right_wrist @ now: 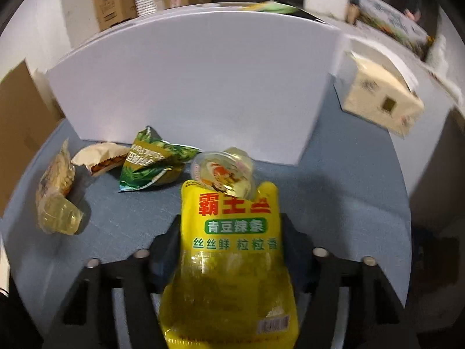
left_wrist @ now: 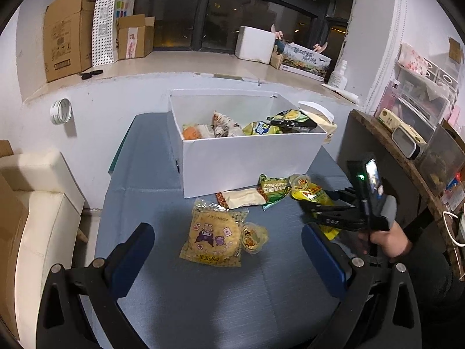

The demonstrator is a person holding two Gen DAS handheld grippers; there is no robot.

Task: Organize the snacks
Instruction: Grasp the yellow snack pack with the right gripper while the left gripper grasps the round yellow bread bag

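Snacks lie scattered on a blue table (left_wrist: 203, 305) in front of a white box (left_wrist: 247, 168) that already holds several packets.

The right claw (right_wrist: 232, 232) is closed on a yellow pouch (right_wrist: 232, 250) with red and green lettering. Both fingers press its sides, and the pouch stands up between them, its top pointing toward the box. A jelly cup (right_wrist: 225, 176) leans against the pouch's far edge, touching it. From the left wrist camera, the same right claw (left_wrist: 312, 210) sits at the right side of the table with the yellow pouch (left_wrist: 309, 193) in its grip, the person's hand (left_wrist: 389, 240) behind it.

Left of the pouch lies a green packet (right_wrist: 148, 163), near the box wall. Further left is a cream packet (right_wrist: 100, 157), then a clear yellowish bag (right_wrist: 56, 200) at the table's left edge. A cream carton (right_wrist: 380, 96) sits to the right of the box.

The left claw (left_wrist: 228, 242) is spread wide and holds nothing. Between its fingers, on the table, lies a round yellow cartoon packet (left_wrist: 213, 237) with a second jelly cup (left_wrist: 252, 237) touching its right edge. The green packet (left_wrist: 271, 190) and cream packet (left_wrist: 239, 197) lie beyond, just in front of the box.
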